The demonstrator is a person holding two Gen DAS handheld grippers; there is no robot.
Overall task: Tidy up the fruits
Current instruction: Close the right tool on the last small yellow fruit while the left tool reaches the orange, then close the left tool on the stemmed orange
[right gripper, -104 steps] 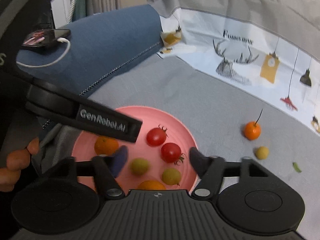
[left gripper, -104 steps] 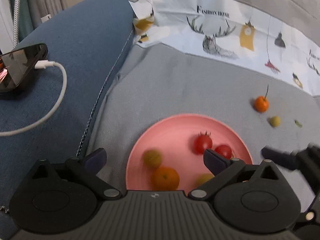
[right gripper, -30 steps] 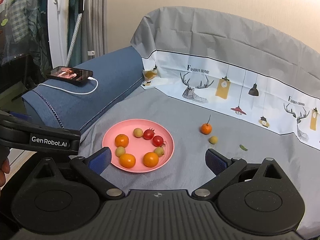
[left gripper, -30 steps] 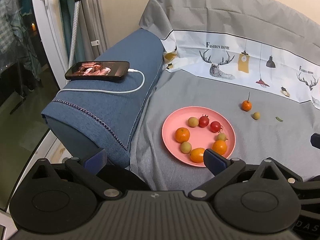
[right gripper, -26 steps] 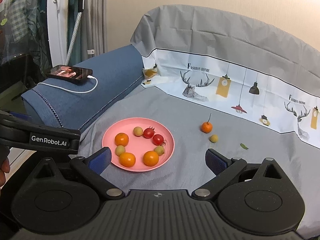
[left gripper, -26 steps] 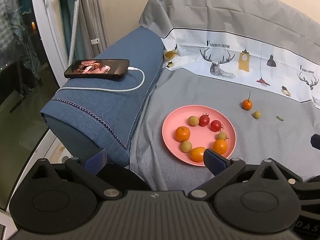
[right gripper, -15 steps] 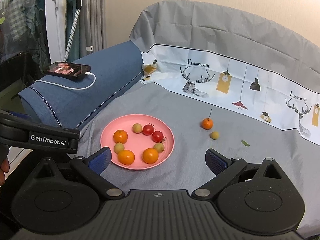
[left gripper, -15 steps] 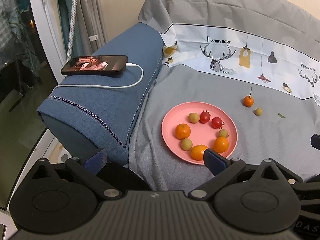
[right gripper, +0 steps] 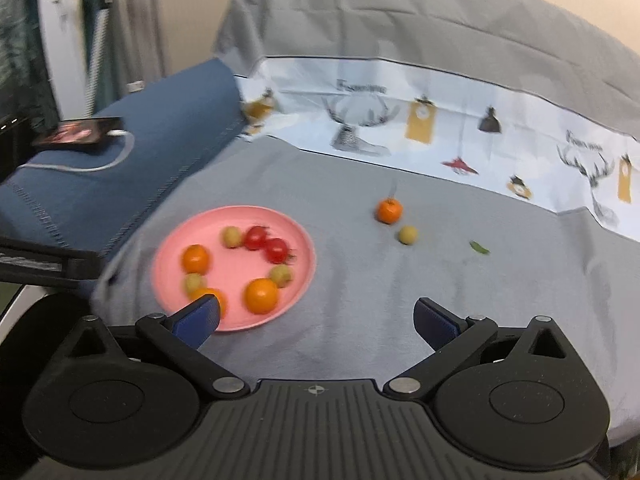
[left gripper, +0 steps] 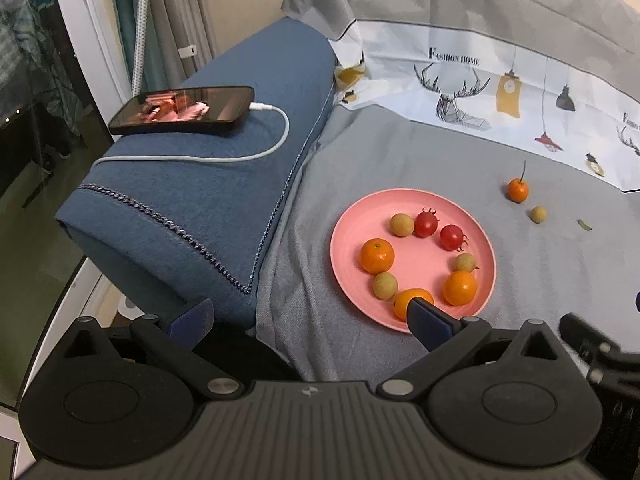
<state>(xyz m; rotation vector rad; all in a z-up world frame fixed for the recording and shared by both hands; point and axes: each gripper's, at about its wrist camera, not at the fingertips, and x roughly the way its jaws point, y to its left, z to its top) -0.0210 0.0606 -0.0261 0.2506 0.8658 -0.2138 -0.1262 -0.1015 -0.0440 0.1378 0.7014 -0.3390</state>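
Observation:
A pink plate [left gripper: 348, 240] [right gripper: 168, 256] lies on the grey sofa cover and holds several fruits in a ring: oranges, two red tomatoes [left gripper: 426, 222] and small yellow-green fruits. To its right, off the plate, sit a small stemmed orange [left gripper: 518, 190] [right gripper: 389, 211] and a yellow-green fruit [left gripper: 539, 214] [right gripper: 407, 235]. My left gripper [left gripper: 310, 318] hangs open and empty in front of the plate, above the sofa's edge. My right gripper [right gripper: 316, 318] is open and empty too, just right of the plate and short of the loose fruits.
A blue armrest [left gripper: 224, 184] on the left carries a phone [left gripper: 182, 110] on a white cable [left gripper: 224, 156]. A small green leaf [left gripper: 584, 224] [right gripper: 479, 247] lies right of the loose fruits. The printed backrest cover [left gripper: 500, 92] rises behind. The floor drops away at left.
Both grippers pulled well back from the plate earlier, still open. In the last half second the right one swung forward and to the right, toward the loose fruits; its view is blurred.

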